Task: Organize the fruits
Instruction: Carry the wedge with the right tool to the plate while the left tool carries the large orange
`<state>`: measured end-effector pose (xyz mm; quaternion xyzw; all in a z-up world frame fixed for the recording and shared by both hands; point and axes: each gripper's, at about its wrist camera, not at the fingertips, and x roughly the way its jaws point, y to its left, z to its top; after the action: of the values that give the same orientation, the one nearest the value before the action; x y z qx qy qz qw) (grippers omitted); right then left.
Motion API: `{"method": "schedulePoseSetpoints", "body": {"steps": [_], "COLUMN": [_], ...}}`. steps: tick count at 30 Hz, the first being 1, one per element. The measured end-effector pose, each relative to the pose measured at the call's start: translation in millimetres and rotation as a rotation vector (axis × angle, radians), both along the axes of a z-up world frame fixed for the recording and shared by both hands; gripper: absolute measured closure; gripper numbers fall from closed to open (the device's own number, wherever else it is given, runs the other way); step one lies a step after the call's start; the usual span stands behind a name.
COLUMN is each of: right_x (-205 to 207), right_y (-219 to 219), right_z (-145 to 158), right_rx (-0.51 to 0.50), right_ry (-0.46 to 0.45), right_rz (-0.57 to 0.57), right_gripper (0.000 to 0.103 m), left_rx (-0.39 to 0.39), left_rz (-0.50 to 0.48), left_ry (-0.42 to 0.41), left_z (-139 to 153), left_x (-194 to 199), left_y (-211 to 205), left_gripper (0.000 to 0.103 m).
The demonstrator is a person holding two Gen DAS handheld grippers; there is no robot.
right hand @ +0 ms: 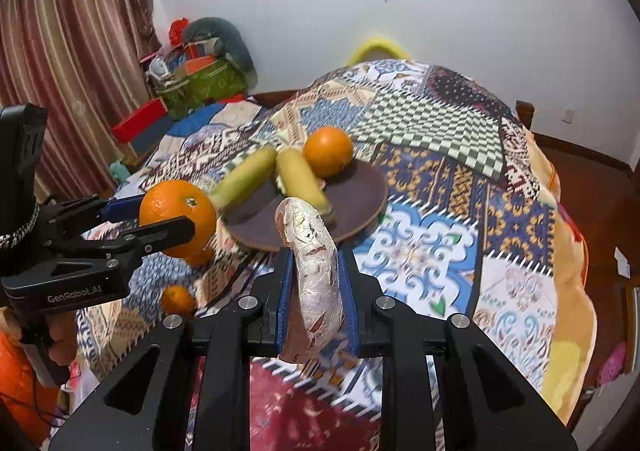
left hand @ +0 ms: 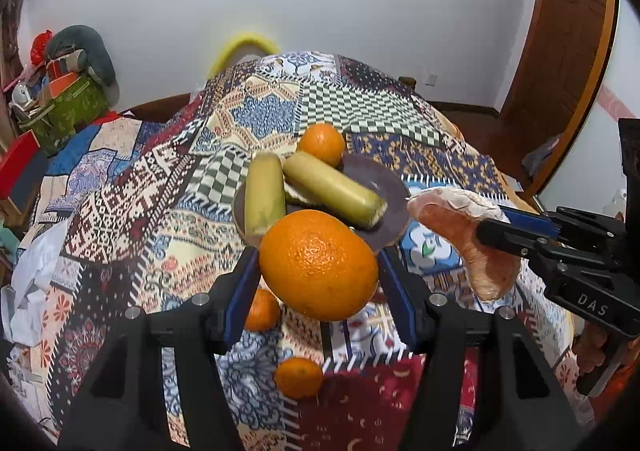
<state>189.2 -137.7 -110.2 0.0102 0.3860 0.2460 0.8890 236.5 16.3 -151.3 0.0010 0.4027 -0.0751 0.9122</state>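
Note:
My left gripper is shut on a large orange and holds it above the patchwork cloth, just in front of the dark round plate. The same orange shows in the right wrist view, left of the plate. My right gripper is shut on a pink pomelo wedge, near the plate's front edge; it shows in the left wrist view right of the plate. On the plate lie two yellow-green corn cobs and an orange.
Two small tangerines lie on the cloth below the left gripper. Crumpled white paper sits at the left edge. Boxes and bags are piled beyond the table at far left. A wooden door stands at right.

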Motion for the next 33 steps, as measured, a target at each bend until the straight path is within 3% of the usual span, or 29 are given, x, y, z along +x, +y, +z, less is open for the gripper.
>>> {"method": "schedulePoseSetpoints", "body": {"steps": [14,33], "right_x": [44,96], "right_y": [-2,35], "right_z": [8,-23], "right_rx": [-0.012,-0.068], "right_ry": [-0.045,-0.007], "right_rz": [-0.022,0.042], "right_gripper": [0.082,0.082], "left_rx": [0.005,0.021], "left_rz": [-0.012,-0.006], "left_ry": [-0.007,0.026], "left_z": [-5,-32], "left_x": [49,89], "left_y": [-3,-6], "left_gripper": [0.043,0.043]}}
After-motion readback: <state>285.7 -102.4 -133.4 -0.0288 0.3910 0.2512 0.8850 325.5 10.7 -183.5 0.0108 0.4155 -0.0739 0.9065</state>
